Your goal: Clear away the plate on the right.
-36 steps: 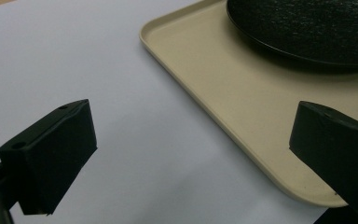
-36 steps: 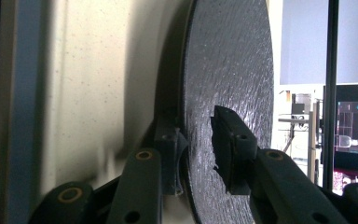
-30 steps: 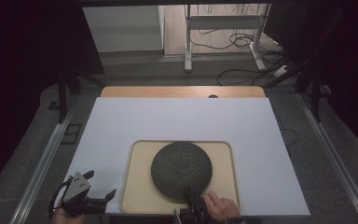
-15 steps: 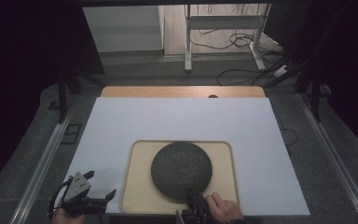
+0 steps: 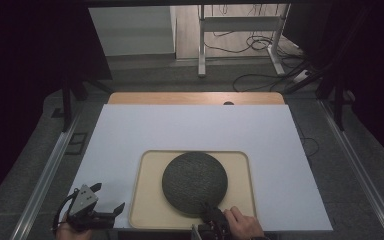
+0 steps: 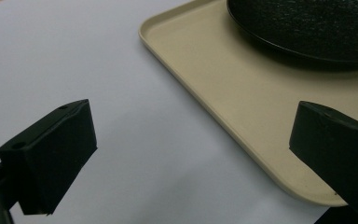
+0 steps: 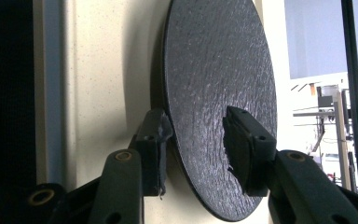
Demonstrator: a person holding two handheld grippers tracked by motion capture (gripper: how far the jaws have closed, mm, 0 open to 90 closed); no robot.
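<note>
A dark round textured plate lies on a beige tray near the table's front. My right gripper is at the plate's near rim with a hand behind it. In the right gripper view the plate has its rim between my right gripper's jaws: one jaw sits under it against the tray, the other stands just off its top face. These jaws have just been opening. My left gripper rests at the front left, open and holding nothing, beside the tray's corner.
The tray sits on a white sheet covering most of a wooden table. Metal rails run along both sides. Behind the table are a desk frame and cables on the floor.
The right hand has barely shifted at the plate's near rim. The plate, the tray and the left gripper stay where they were.
</note>
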